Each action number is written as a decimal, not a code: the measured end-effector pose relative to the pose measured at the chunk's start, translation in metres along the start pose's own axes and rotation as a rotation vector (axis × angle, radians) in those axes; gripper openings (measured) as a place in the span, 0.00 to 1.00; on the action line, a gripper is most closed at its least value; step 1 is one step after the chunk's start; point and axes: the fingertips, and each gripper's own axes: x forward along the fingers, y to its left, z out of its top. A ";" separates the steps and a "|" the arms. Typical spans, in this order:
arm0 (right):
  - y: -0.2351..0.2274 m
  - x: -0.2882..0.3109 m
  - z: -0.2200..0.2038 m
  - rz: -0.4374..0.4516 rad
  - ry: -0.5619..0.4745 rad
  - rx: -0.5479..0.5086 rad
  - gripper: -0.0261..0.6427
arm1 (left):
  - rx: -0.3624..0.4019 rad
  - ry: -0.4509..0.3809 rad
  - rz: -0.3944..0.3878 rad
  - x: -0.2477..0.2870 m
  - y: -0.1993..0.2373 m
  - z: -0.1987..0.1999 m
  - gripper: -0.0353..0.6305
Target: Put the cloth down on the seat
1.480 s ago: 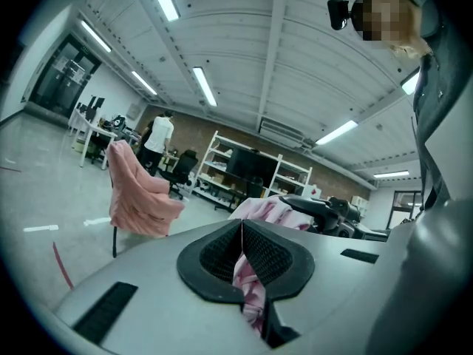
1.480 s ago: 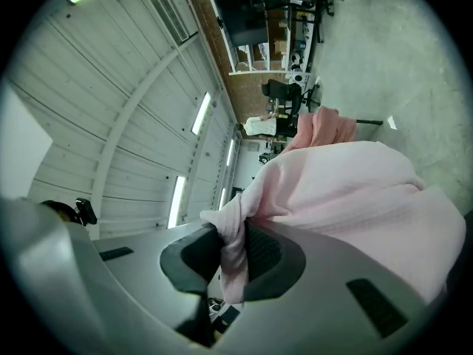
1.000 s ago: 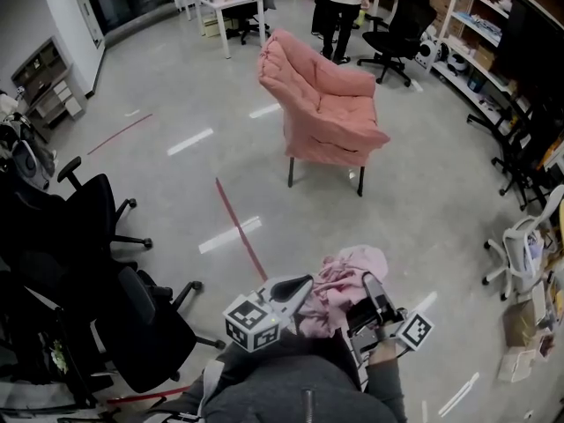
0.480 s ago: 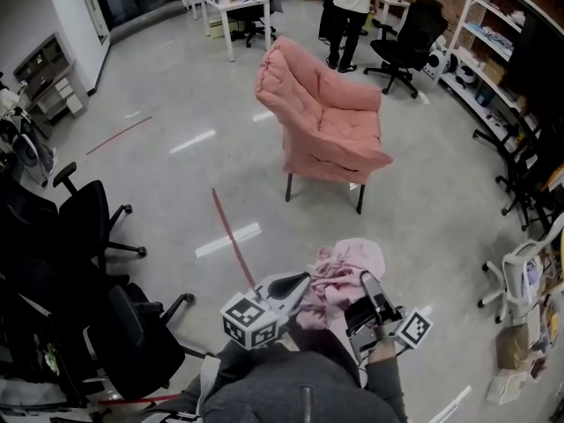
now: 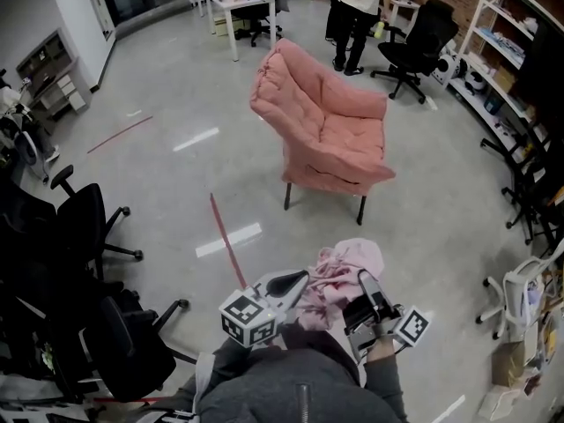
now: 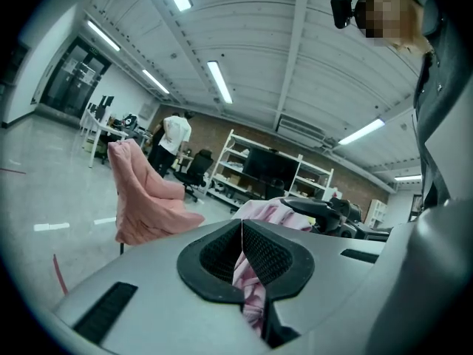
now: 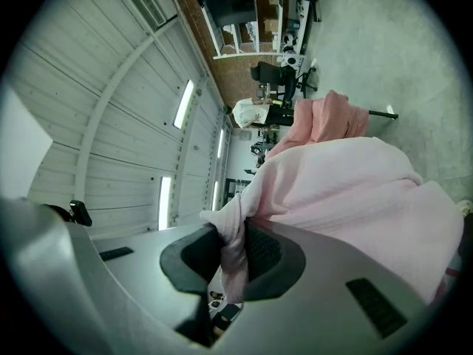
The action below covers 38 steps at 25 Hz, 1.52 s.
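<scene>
You hold a pale pink cloth point(image 5: 342, 274) in front of your body, up off the floor and well apart from the seat point(image 5: 351, 139). The left gripper point(image 5: 294, 284) has its jaws closed narrow on a thin fold, which hangs down between the pads in the left gripper view. The right gripper point(image 5: 365, 282) pinches a thicker twist of the same cloth, its jaws a little apart around it.

The cloth is crumpled into a loose heap between the two grippers, so no clear long axis shows. Its bulk swells forward, away from you and toward the pink armchair point(image 5: 300, 104). The padded armchair stands ahead on thin dark legs, its seat turned toward the right of the head view and its back toward the left.

The floor point(image 5: 167, 174) is smooth, glossy grey with a red line point(image 5: 226, 239) taped across it. Black office chairs point(image 5: 84, 236) crowd your left. Farther off are a white table point(image 5: 248, 3), a standing person point(image 5: 359, 11) and white shelves point(image 5: 493, 38) along the right.
</scene>
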 end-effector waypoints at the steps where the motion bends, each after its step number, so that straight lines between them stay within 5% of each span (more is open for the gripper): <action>1: -0.002 0.004 0.005 0.002 0.000 0.005 0.11 | -0.004 0.003 0.006 0.004 0.004 0.001 0.07; 17: -0.026 0.057 0.060 0.023 0.084 0.024 0.11 | -0.014 -0.025 0.066 0.076 0.043 0.023 0.07; 38: -0.046 0.061 0.079 -0.008 0.044 0.077 0.11 | -0.050 0.006 0.055 0.101 0.059 0.016 0.06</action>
